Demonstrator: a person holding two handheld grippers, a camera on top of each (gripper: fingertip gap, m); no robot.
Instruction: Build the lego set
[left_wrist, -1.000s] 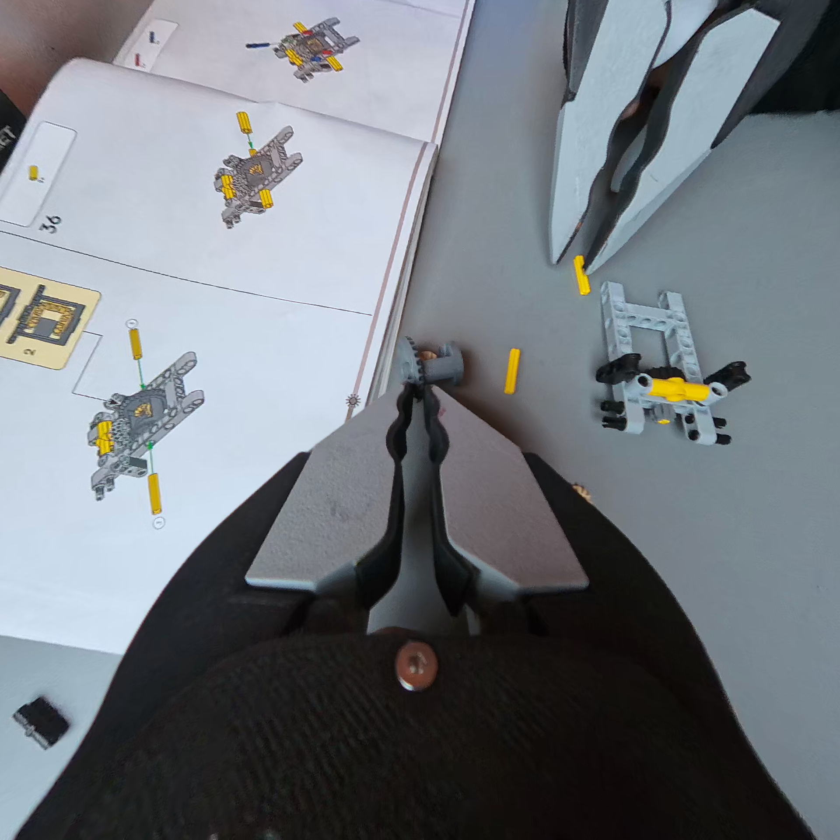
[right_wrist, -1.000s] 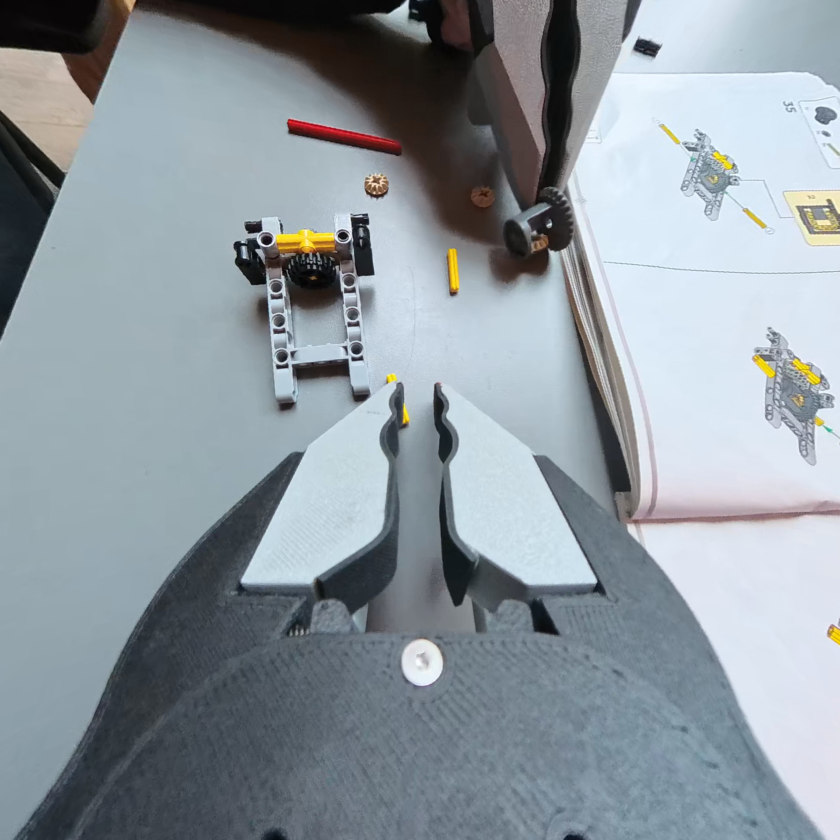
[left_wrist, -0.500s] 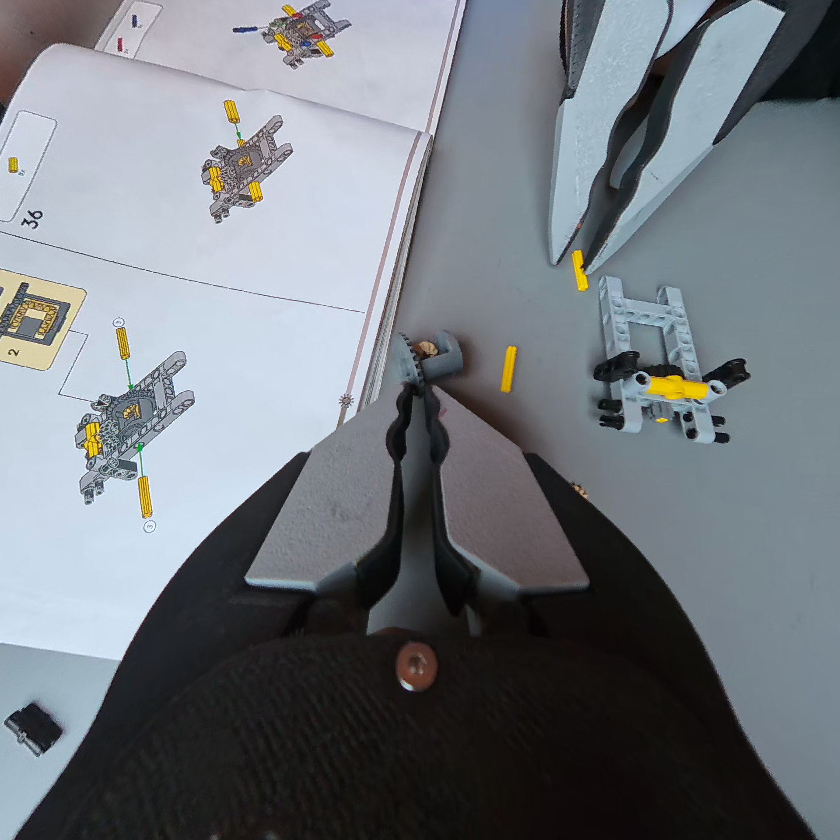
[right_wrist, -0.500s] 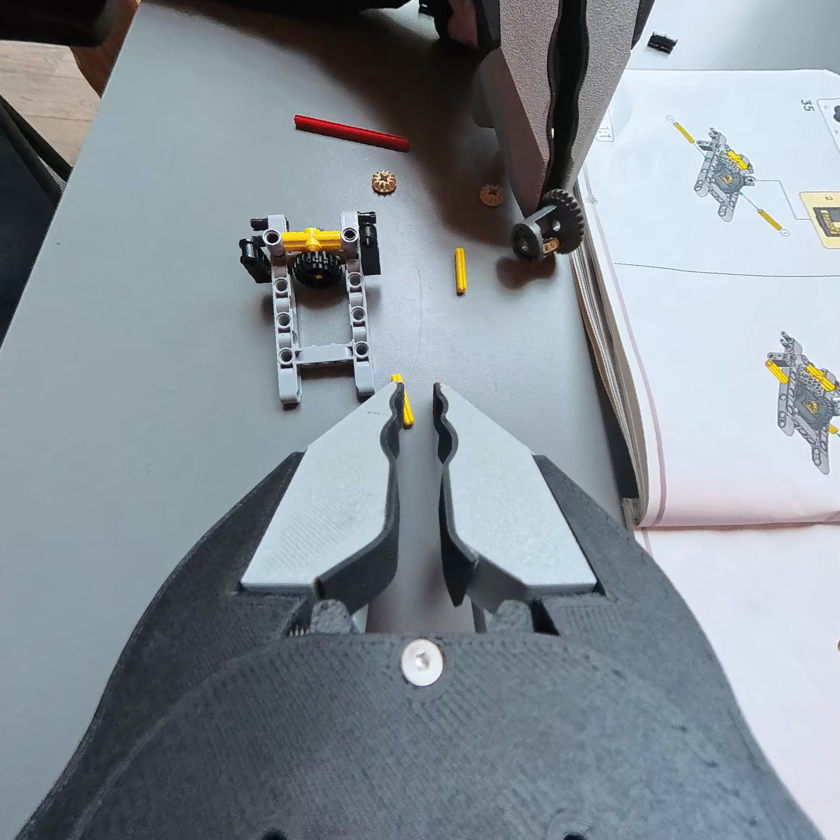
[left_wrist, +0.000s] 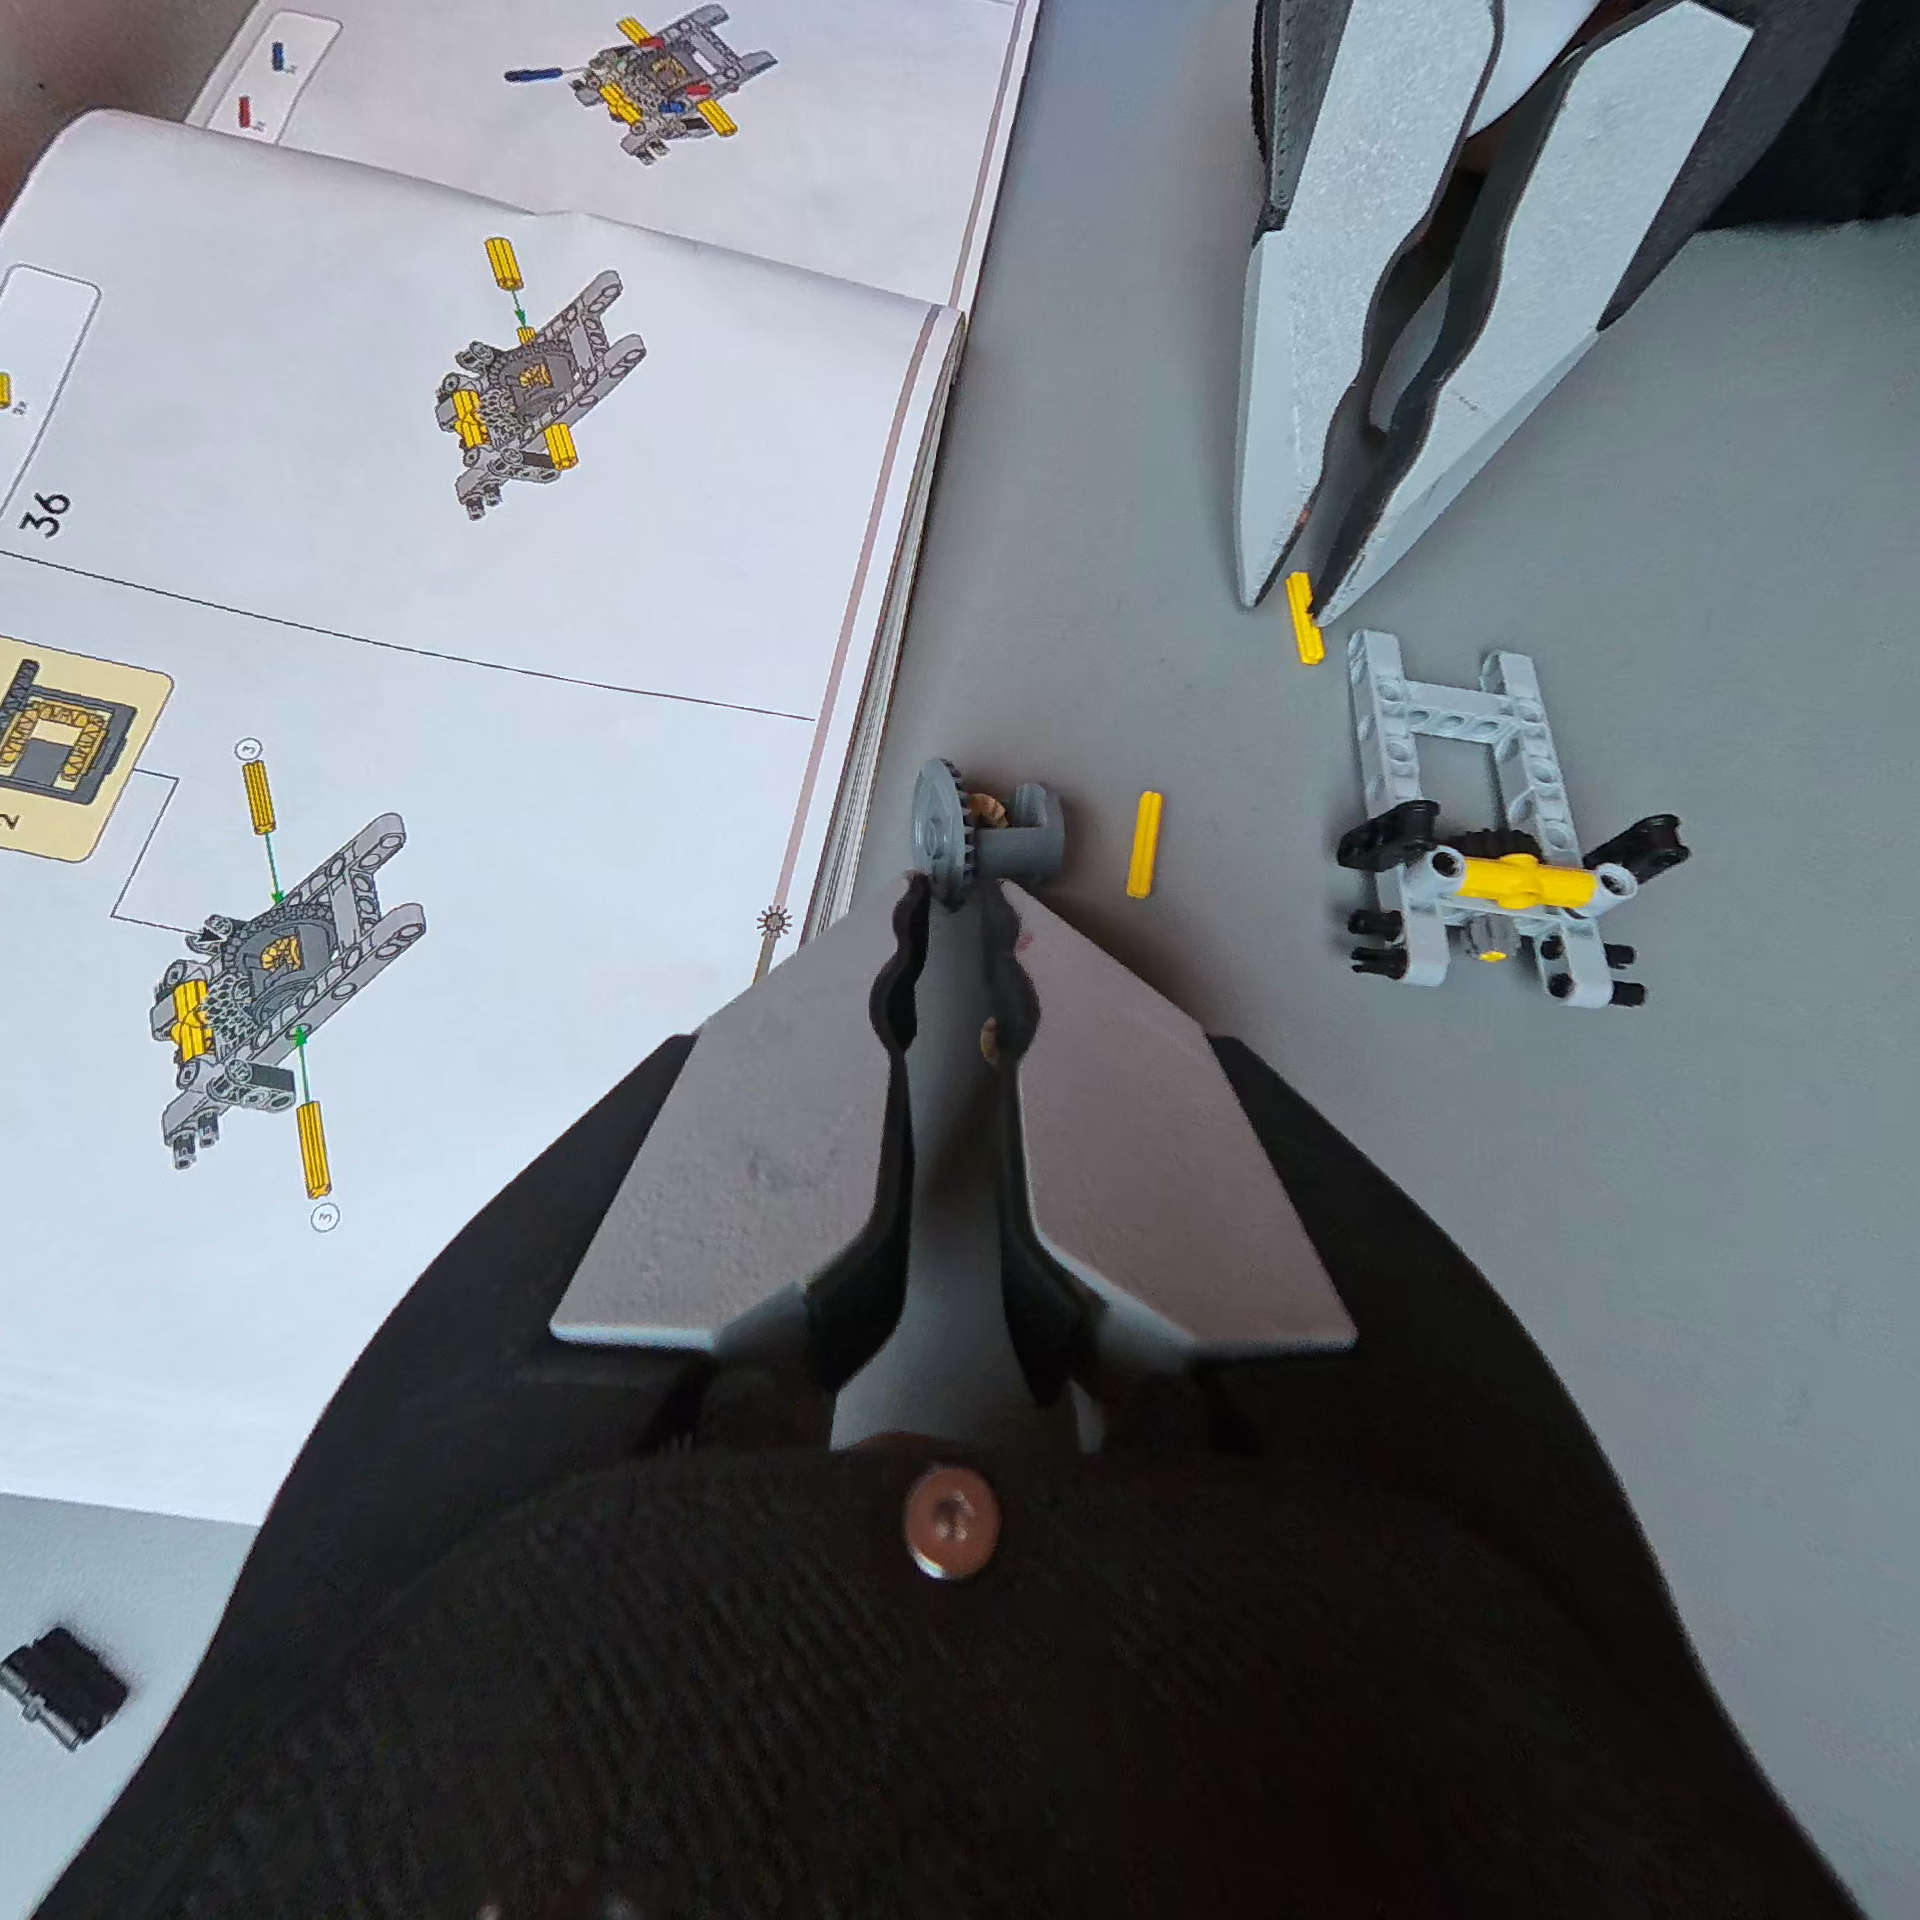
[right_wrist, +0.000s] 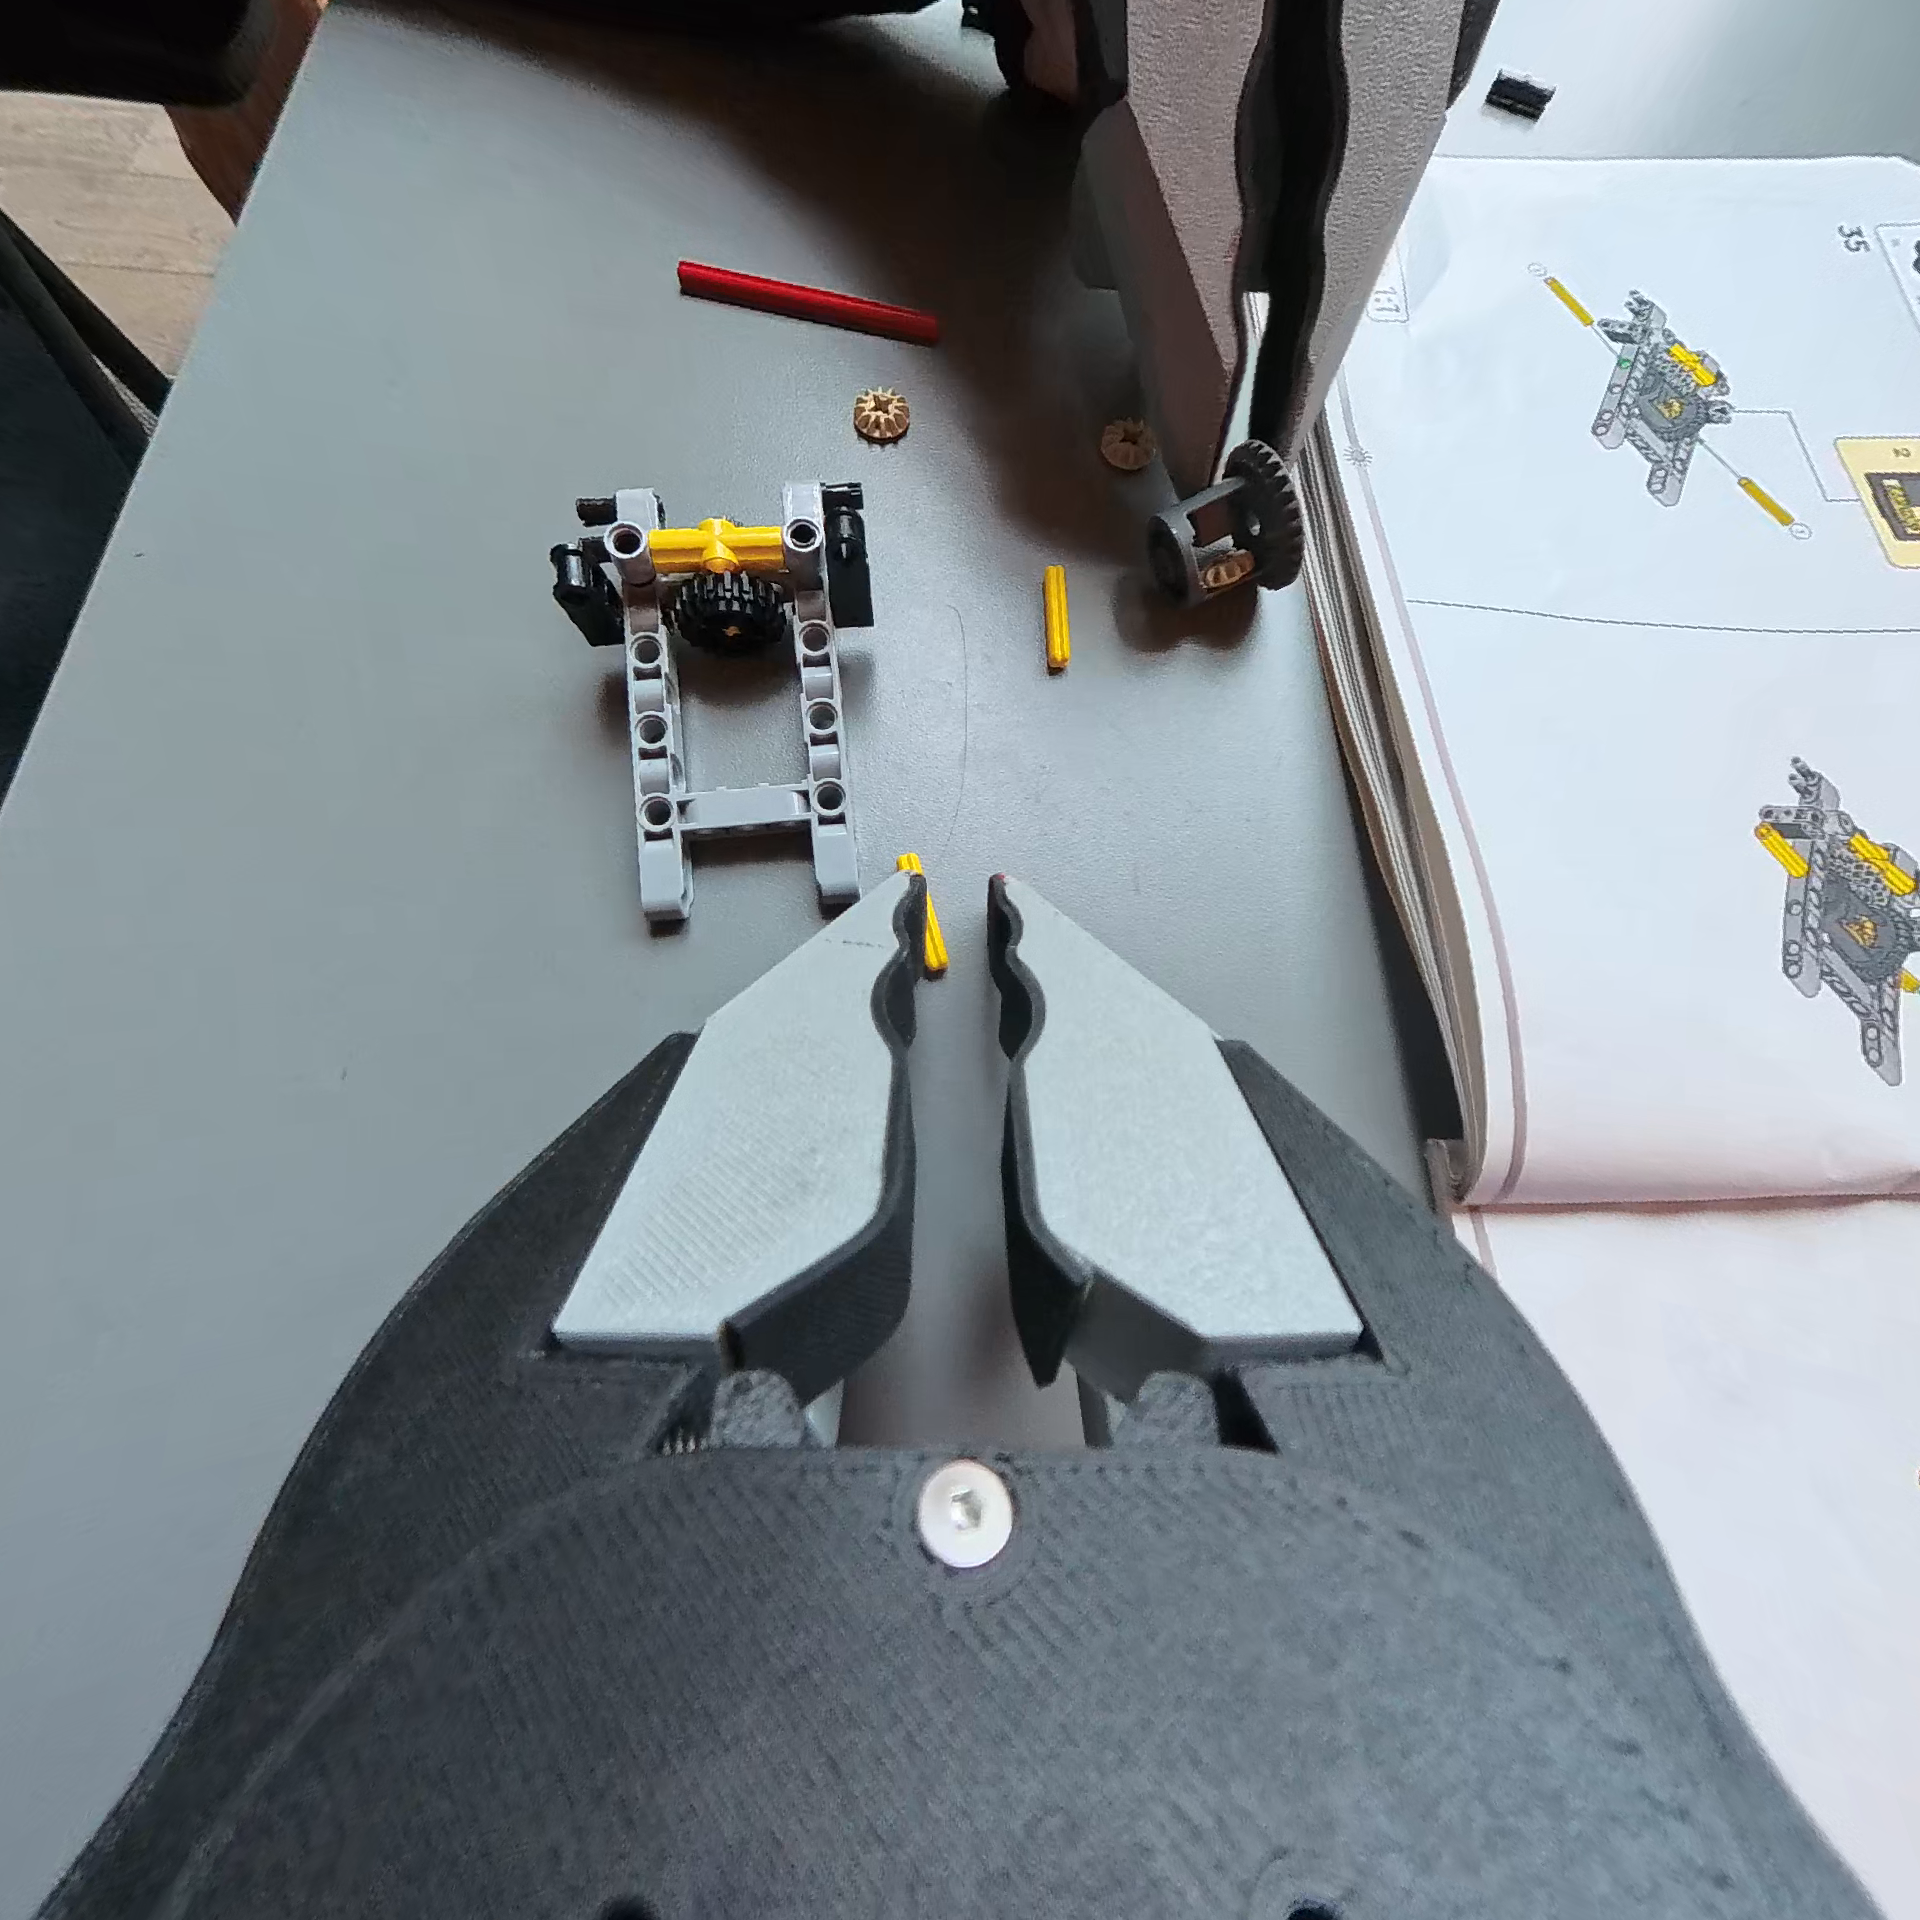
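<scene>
Left gripper (left_wrist: 951, 899) fingers clenched on differential gear (left_wrist: 982, 831), unchanged. Right gripper (right_wrist: 953, 883) has crept forward, fingers released, now straddling yellow axle (right_wrist: 932, 928) on bench (right_wrist: 364, 935); pickup looks imminent.

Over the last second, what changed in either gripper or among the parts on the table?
Little changed. The left gripper stays pinched on the dark grey differential gear, tilting it slightly. The right gripper stays open around a yellow axle. The grey frame assembly, second yellow axle and instruction booklet stayed put.
</scene>
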